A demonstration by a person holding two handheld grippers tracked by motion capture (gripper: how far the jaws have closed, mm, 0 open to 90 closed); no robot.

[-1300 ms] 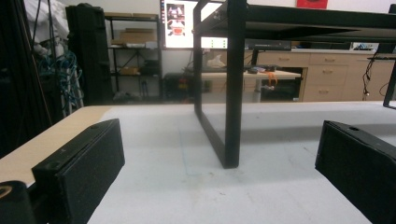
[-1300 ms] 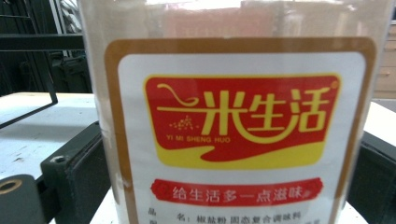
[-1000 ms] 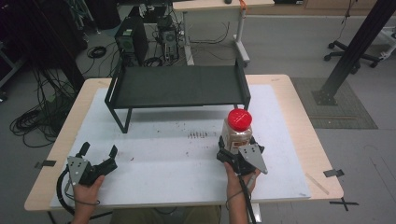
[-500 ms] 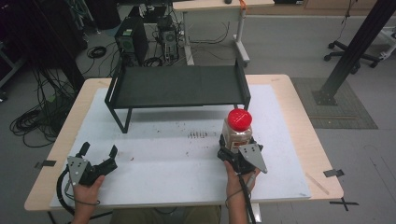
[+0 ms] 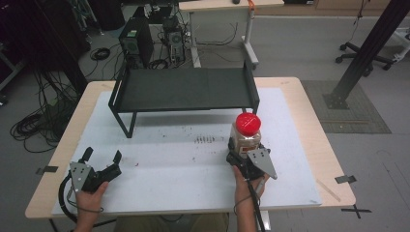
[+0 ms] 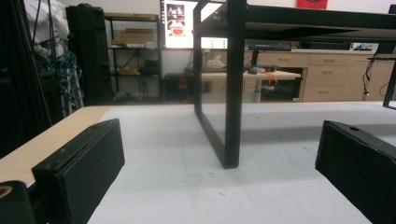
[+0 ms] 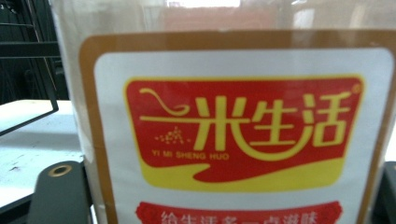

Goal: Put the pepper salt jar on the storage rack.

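Clear plastic jar w/ red lid (image 5: 247, 133) is stood near desk's right front, black metal rack (image 5: 186, 89) behind. Right gripper (image 5: 240, 151), jaws just closed, is clamped on it; left gripper (image 5: 102, 157) is spread, unmoved.

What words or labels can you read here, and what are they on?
"米生活": yellow characters on the red panel of the jar label.
"YI MI SHENG HUO": small yellow letters under them, same label.
A red strip at the label's bottom edge holds white characters, cut off and too blurred to read.
The screen behind the rack shows images; any text there is too small to read.
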